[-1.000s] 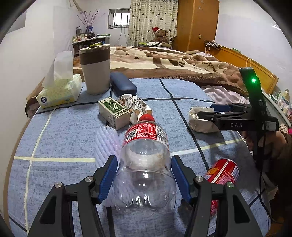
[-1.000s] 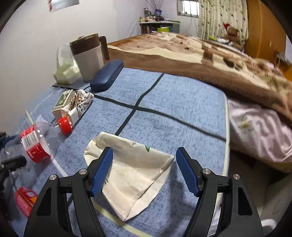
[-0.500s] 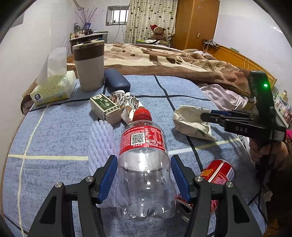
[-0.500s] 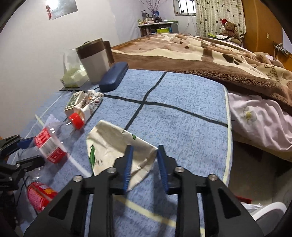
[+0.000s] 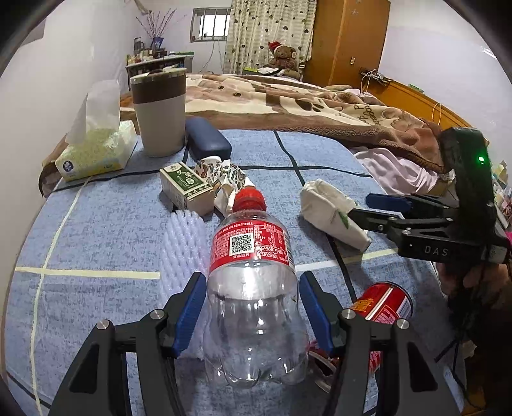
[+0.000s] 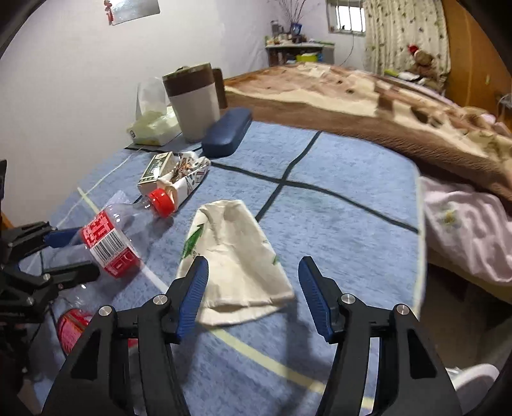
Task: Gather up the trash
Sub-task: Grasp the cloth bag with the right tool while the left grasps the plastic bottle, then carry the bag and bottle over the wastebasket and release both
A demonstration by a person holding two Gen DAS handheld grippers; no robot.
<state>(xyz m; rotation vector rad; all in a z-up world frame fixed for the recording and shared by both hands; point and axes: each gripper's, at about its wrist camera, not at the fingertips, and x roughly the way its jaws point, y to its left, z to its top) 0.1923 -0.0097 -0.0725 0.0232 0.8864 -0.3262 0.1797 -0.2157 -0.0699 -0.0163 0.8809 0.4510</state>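
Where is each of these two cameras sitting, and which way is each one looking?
Left wrist view: sits on the left hand-held gripper, looking forward and down over the blue mat; its blue pads clamp the clear plastic bottle; the person's right hand shows at the right edge.
Right wrist view: sits on the right hand-held gripper, looking down at the crumpled paper bag, which lies between its open jaws; they have just been opening.
Shared: bottle, bag, red can, tumbler, and each view shows the other gripper.

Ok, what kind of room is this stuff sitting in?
Most likely a bedroom in a home: a bed with a brown blanket, a teddy bear by the curtained window, and a wooden wardrobe behind.
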